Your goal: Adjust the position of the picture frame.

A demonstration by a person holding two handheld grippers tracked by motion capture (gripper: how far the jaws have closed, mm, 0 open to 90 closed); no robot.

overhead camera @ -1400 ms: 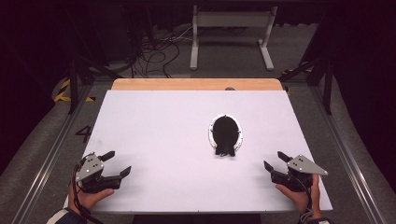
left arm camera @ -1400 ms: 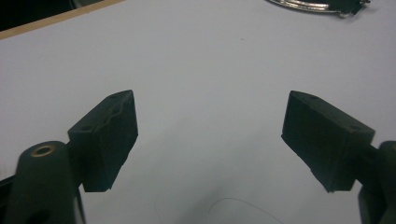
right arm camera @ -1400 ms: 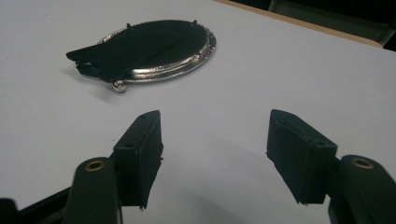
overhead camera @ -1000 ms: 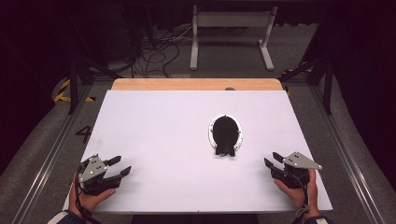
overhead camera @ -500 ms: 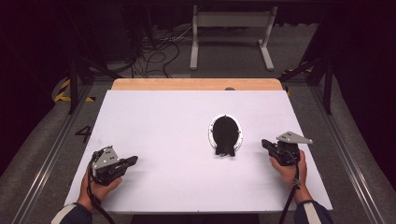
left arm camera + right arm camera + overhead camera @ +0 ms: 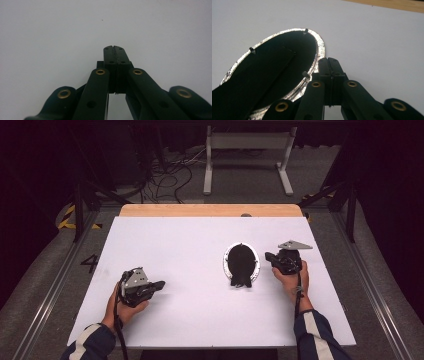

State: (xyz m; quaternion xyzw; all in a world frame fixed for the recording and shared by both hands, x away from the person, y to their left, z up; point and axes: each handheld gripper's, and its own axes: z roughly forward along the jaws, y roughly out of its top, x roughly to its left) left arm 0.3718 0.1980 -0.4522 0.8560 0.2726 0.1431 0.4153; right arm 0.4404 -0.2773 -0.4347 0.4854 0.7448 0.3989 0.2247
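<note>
both hands have come inward with jaws just pressed together on nothing, the right gripper (image 6: 272, 256) now just beside the silver-rimmed black dish (image 6: 241, 264), the left gripper (image 6: 157, 284) well apart from it, so contact looks near.

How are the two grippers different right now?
The right gripper sits right beside the black thing on the silvery plate; the left gripper is far from it, over bare white table. The right one is farther up the table. Both are shut and empty.
</note>
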